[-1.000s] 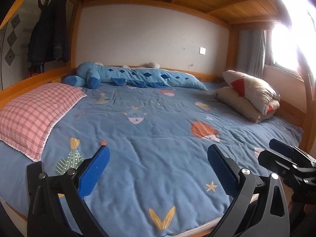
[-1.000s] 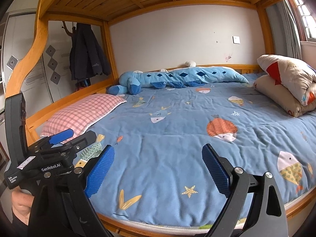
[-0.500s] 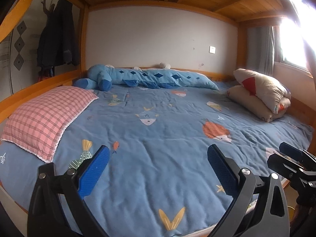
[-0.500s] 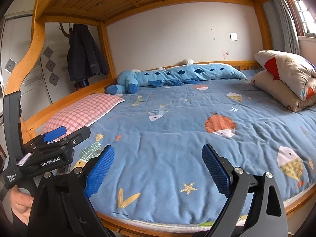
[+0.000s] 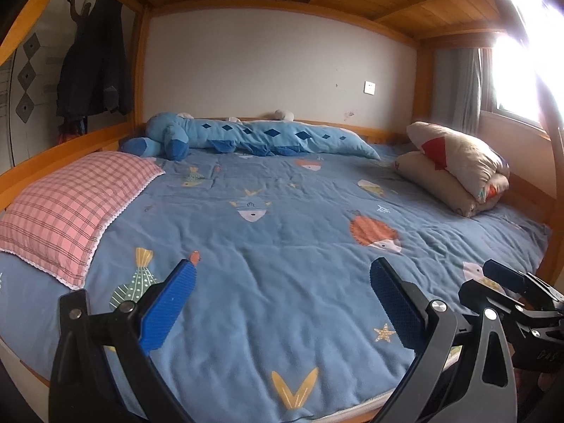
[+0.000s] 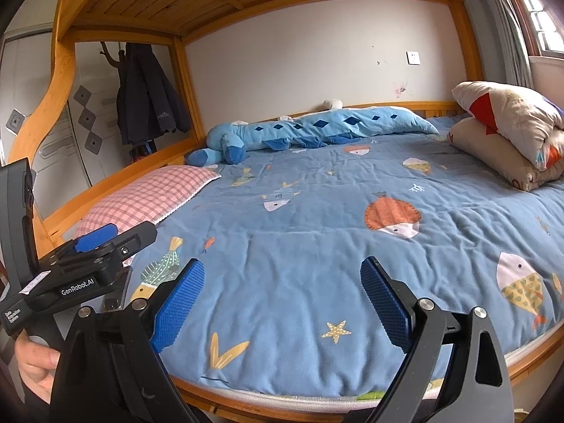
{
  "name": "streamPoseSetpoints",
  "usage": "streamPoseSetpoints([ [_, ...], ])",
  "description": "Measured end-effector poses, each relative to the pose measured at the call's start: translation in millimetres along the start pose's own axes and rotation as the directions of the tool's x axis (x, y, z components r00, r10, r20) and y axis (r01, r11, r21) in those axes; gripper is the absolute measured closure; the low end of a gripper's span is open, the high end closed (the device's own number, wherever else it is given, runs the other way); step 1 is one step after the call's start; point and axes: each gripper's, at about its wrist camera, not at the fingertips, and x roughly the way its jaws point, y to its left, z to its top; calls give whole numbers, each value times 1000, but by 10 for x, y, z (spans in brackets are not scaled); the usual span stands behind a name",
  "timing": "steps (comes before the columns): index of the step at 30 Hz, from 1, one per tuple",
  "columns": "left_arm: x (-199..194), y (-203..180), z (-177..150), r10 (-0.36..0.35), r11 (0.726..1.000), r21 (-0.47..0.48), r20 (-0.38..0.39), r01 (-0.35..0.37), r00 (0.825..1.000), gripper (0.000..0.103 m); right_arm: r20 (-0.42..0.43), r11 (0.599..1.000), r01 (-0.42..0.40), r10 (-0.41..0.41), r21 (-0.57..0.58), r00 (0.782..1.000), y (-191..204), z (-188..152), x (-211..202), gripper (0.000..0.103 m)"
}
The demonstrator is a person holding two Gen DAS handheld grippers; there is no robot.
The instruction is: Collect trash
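Search step, nothing picked yet. Left gripper (image 5: 282, 296) and right gripper (image 6: 282, 294) hang over near edge of bed (image 5: 268, 282), jaws spread wide, empty. No trash visible on quilt. Next: scan elsewhere, locate trash before reaching.

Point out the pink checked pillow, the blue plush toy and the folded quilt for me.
Pillow (image 5: 70, 208), left wrist view, middle of its checked top.
Plush toy (image 6: 317, 130), right wrist view, middle of its long body.
Quilt (image 6: 511, 130), right wrist view, upper fold near the red patch.
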Motion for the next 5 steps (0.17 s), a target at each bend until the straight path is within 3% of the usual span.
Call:
streamPoseSetpoints([
  [5,-18,-9,3,-9,1000,2,0,9,1000,4,1,1000,2,-2,0,1000,-2,-4,7,16],
])
